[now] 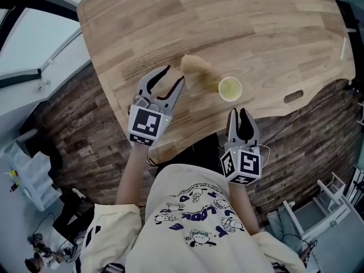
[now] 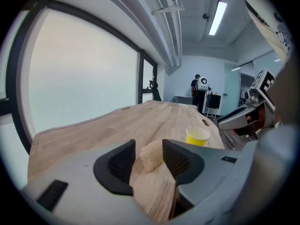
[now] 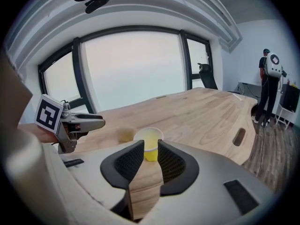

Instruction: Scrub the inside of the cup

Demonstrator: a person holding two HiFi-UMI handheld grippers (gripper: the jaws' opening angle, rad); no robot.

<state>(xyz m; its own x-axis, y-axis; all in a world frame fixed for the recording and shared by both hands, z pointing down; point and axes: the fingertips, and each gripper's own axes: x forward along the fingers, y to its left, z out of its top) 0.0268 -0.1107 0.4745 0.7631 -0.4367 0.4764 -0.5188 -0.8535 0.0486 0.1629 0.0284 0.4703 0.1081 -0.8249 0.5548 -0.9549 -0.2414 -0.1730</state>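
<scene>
A small yellow cup [image 1: 230,89] stands upright on the wooden table [image 1: 256,27], near its front edge. A tan sponge [image 1: 196,65] lies just left of it. My left gripper [image 1: 175,75] hovers above the table with jaws open, its tips just short of the sponge [image 2: 151,156], which shows through the gap untouched. My right gripper [image 1: 239,115] hangs at the table's near edge, short of the cup, jaws only narrowly open and empty. In the right gripper view the cup [image 3: 149,142] sits beyond the gap of my right gripper [image 3: 150,149].
The table has a slot [image 1: 293,96] cut near its right front edge. Dark plank floor lies below the edge. A white frame [image 1: 330,203] stands on the floor at right. A person [image 2: 199,88] stands far off past the table's end.
</scene>
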